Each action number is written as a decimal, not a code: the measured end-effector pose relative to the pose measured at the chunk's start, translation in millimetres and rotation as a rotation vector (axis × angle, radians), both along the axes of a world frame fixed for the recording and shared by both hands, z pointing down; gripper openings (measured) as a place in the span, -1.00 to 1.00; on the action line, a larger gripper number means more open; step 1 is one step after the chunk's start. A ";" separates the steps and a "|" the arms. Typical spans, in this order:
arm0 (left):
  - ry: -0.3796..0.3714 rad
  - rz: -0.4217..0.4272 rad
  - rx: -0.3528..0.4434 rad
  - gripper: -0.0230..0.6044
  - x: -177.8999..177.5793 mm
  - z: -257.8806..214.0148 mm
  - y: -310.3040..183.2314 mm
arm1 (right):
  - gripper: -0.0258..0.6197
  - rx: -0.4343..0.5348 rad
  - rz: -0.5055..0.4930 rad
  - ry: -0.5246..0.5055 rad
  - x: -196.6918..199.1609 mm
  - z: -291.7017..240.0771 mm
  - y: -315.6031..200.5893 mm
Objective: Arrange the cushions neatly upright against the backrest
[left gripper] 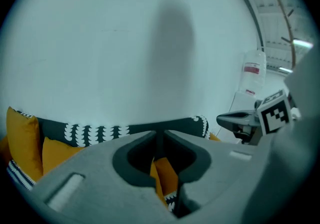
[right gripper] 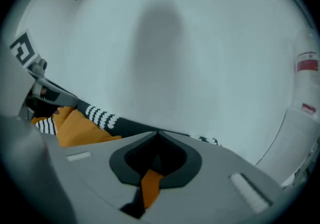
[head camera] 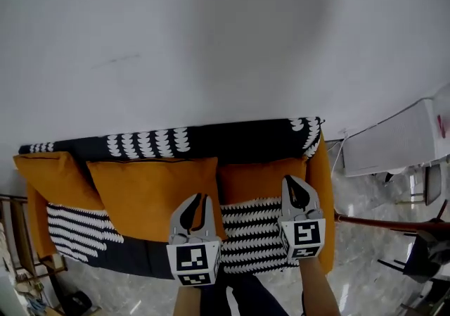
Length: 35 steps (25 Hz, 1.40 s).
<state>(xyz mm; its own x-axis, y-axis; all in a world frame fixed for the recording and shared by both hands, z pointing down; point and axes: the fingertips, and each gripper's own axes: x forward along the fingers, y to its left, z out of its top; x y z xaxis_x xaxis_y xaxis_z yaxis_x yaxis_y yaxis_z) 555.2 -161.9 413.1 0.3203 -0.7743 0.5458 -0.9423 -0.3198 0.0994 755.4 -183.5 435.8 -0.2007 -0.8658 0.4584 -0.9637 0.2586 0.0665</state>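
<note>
Leaning upright against the far dark patterned sofa backrest (head camera: 211, 140), the orange square fabric cushions (head camera: 151, 191) look light and soft, probably best pinched at a top corner; the left gripper (head camera: 200, 199) and right gripper (head camera: 292, 181) are closed, empty.

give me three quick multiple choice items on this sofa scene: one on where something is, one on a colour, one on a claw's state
1. In the head view, the white unit stands on which side of the sofa?
A. left
B. right
C. in front

2. The cushions are:
A. orange
B. green
C. grey

3. The right claw is:
A. wide open
B. shut on a cushion
C. shut, empty

Answers:
1 B, the unit sits past the sofa's right end.
2 A, each cushion shows plain orange fabric.
3 C, its jaws meet at the tips with nothing held between them.
</note>
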 end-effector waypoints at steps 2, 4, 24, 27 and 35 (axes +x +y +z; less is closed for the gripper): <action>0.005 0.001 0.028 -0.77 0.0 -21.4 1.5 | -0.89 0.037 0.008 -0.029 -3.3 -31.4 8.3; 0.010 0.005 0.060 -0.77 0.6 -44.3 3.0 | -0.89 0.076 0.020 -0.056 -4.9 -63.3 15.5; 0.040 0.052 0.379 -0.77 1.3 -241.0 9.2 | -0.89 0.358 0.167 -0.121 0.5 -270.8 54.0; 0.044 0.050 0.394 -0.77 -4.3 -254.1 16.7 | -0.89 0.367 0.178 -0.121 -2.4 -280.9 64.5; 0.062 0.030 0.430 -0.77 -15.2 -282.7 30.9 | -0.89 0.410 0.177 -0.103 -6.0 -304.3 80.3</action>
